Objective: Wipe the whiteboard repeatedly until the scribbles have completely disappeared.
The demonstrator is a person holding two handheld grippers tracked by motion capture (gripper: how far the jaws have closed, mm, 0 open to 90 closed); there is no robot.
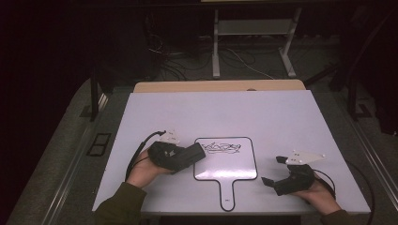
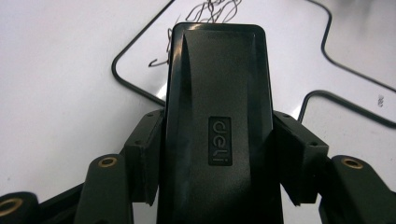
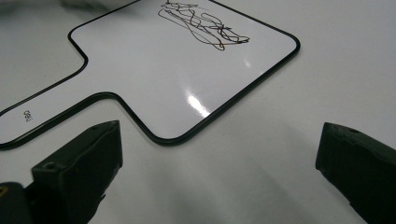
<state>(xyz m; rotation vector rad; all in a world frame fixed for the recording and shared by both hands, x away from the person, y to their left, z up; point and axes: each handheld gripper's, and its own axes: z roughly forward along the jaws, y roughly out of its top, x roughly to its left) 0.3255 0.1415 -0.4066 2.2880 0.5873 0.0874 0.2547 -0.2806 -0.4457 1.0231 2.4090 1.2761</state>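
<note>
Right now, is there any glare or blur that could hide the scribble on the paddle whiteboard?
High view: dim, dark surroundings, scribble small but readable. Left gripper view: the black eraser held in the left gripper is sharp and covers part of the scribble. Right gripper view: a bright glare spot on the whiteboard lies below the scribble, not on it; the far edge is soft.

Between your right tool (image 1: 273, 169) and the paddle whiteboard (image 1: 225, 165) the worktop (image 1: 263, 117) lies bare; nothing blocks you.
</note>
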